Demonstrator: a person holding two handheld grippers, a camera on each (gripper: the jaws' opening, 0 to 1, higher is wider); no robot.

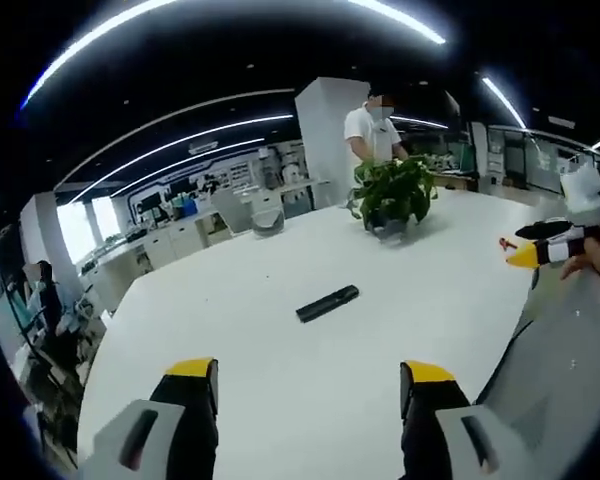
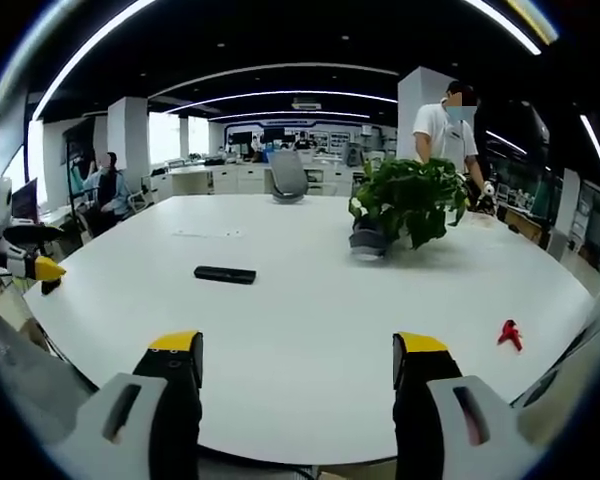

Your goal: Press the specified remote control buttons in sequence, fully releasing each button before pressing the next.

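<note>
In the left gripper view, the left gripper (image 1: 308, 385), with black jaws tipped in yellow on grey bodies, rose from the bottom edge with its jaws spread wide apart, gripping nothing. In the right gripper view, the matching right gripper (image 2: 298, 360) stood likewise agape and empty. At the right edge of the left gripper view, a hand (image 1: 592, 262) held the right gripper.

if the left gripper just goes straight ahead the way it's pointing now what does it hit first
Probably the black remote control. It lies on the white table ahead of the open left gripper, roughly centered between its jaws, with bare tabletop in between. Depth is hard to judge, so the gripper might pass above it.
</note>
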